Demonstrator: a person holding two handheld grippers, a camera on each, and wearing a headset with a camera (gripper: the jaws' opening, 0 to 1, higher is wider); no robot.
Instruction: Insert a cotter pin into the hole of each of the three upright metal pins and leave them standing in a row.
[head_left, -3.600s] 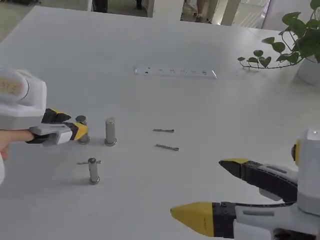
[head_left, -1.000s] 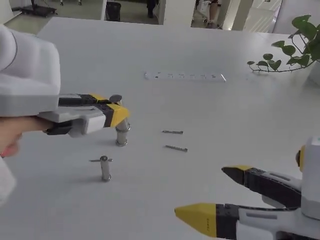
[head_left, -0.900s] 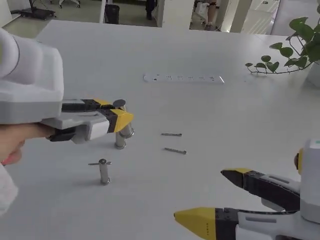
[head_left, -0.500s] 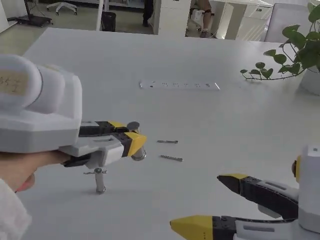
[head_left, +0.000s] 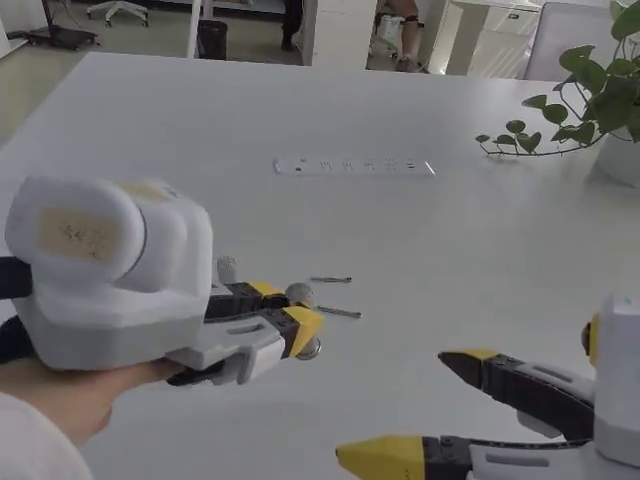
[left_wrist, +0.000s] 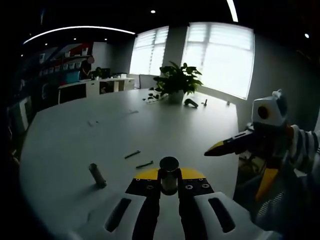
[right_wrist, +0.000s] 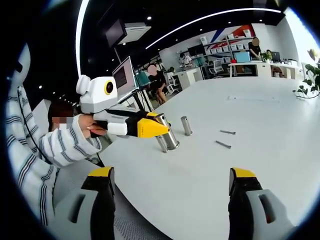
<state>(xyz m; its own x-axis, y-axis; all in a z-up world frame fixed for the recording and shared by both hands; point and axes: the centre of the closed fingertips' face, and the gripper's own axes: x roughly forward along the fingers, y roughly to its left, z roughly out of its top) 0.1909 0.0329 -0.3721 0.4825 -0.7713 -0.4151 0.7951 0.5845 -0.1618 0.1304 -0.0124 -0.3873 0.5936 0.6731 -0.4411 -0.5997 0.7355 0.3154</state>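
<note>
Left tongs: pressed together on a metal pin, which they pinch at the shank just under its round head.
Held pin: it stands roughly upright between the jaws over the near part of the worktop. We cannot tell whether its foot touches the surface or hangs just clear.
Right tongs: spread wide with nothing between them, low at the near edge and well apart from the work.
Other pins: the second pin stands beyond the left tongs and the third pin just beside the held one. They are too small for us to tell whether either carries a cotter.
Cotter pins: two lie flat and loose on the worktop, near each other, a little beyond the held pin.
Feel of the pin: we judge it rigid, smooth steel and dense for its size. It is likely to swivel or slide in a light pinch, so a firm grip across the shank suits it, clear of the cross hole.
Feel of the cotters: we expect thin, light, springy wire that skates away when nudged.
Where to hold: we would pinch a cotter at its looped end and leave the legs free to enter the hole.
</note>
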